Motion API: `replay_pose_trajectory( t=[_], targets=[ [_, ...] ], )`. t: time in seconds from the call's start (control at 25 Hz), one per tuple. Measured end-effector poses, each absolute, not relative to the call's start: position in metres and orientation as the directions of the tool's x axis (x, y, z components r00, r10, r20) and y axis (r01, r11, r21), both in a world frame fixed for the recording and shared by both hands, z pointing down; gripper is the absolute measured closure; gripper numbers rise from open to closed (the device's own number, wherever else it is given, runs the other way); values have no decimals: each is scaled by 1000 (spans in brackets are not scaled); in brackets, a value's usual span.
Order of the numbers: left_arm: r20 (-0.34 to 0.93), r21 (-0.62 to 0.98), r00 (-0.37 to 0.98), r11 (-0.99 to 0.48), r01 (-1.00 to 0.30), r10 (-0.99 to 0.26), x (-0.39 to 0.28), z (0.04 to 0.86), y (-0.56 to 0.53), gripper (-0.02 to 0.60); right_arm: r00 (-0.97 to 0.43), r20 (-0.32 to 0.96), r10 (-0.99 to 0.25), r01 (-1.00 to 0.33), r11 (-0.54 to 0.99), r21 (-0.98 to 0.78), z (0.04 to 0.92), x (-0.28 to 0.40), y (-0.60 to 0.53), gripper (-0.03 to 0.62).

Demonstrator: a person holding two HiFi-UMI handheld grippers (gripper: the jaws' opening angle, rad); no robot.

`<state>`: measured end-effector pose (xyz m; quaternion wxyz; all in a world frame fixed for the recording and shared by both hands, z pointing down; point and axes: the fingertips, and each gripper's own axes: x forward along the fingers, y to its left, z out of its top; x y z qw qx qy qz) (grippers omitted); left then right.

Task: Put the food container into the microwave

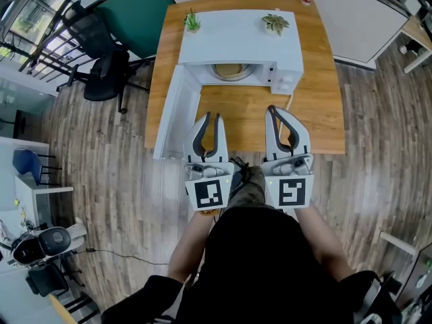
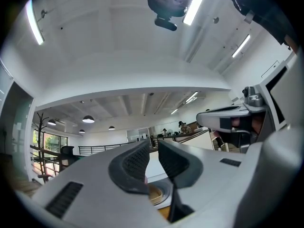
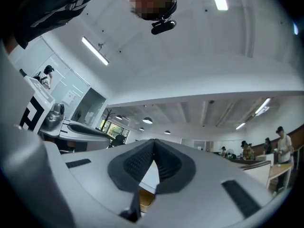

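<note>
The food container point(image 1: 233, 71), apparently a tan round dish, sits inside the microwave point(image 1: 239, 42), at twelve o'clock from both grippers. The microwave door point(image 1: 177, 110) hangs open. Left gripper point(image 1: 213, 116): jaws slightly parted, empty. Right gripper point(image 1: 272, 109): jaws together, empty. Placement appears complete; only the door is left unclosed.

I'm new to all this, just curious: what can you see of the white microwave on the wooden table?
The white box-shaped microwave stands on the light wooden table. Its white door is swung wide open at the picture's left, baring the cavity, where a round tan thing lies; dish or turntable, I cannot tell. A control panel sits right of the opening. Two small green potted plants rest on its top.
</note>
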<state>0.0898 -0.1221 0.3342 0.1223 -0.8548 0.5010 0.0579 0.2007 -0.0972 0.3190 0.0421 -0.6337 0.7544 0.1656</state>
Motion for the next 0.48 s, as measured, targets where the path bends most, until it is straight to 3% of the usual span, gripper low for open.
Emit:
replay_pose_trajectory(
  t=[0.48],
  targets=[
    [-195,-137,482,-463,-876,-854,88,344,-120,509,-214,-229,-950,-962,164,219,336,200,-94,606]
  ],
)
